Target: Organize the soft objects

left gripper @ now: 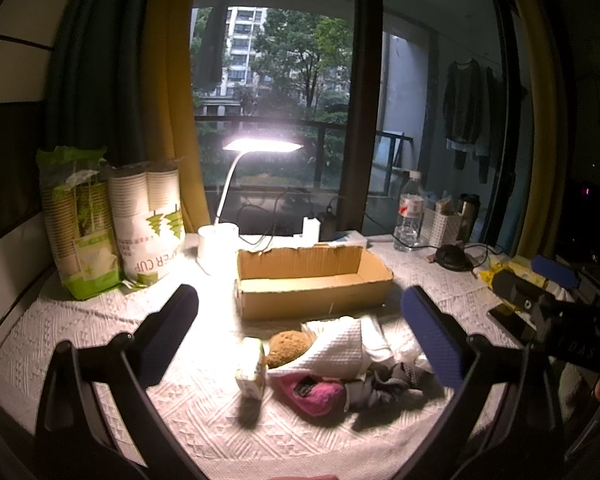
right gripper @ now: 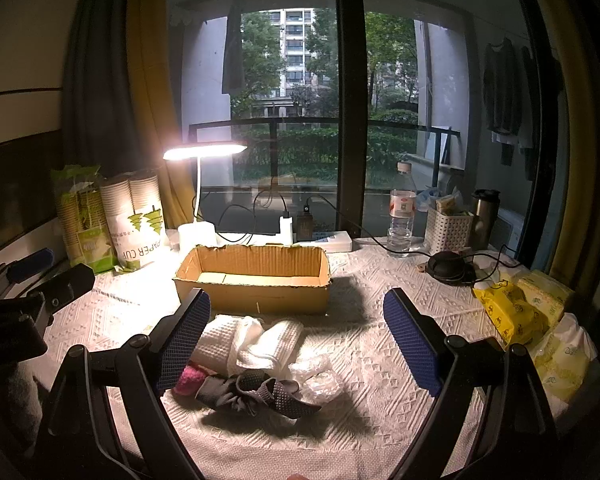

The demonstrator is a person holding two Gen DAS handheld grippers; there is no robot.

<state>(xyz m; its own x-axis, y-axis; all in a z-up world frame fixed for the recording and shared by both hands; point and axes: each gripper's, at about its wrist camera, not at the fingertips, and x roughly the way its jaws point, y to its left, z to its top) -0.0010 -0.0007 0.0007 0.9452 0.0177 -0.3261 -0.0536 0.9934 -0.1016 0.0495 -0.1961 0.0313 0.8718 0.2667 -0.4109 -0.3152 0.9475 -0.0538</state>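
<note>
Heap of soft things (right gripper: 256,364) at 6 o'clock of the cardboard box (right gripper: 256,276), on the white cloth (right gripper: 380,360): white towels, pink piece, grey mesh fabric. Box empty. Left gripper (left gripper: 300,332) spread wide over heap, nothing held. Right gripper (right gripper: 300,344) likewise wide, empty. Lit lamp (right gripper: 204,151) at 11 o'clock of box.

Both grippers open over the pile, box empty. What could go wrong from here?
1. The grey mesh cloth is tangled against the pink sock and white waffle towel; one grasp may drag several.
2. The crinkled clear plastic beside the pile could get pinched along.
3. The cardboard box looks light; a push might slide it toward the lamp cables.
</note>
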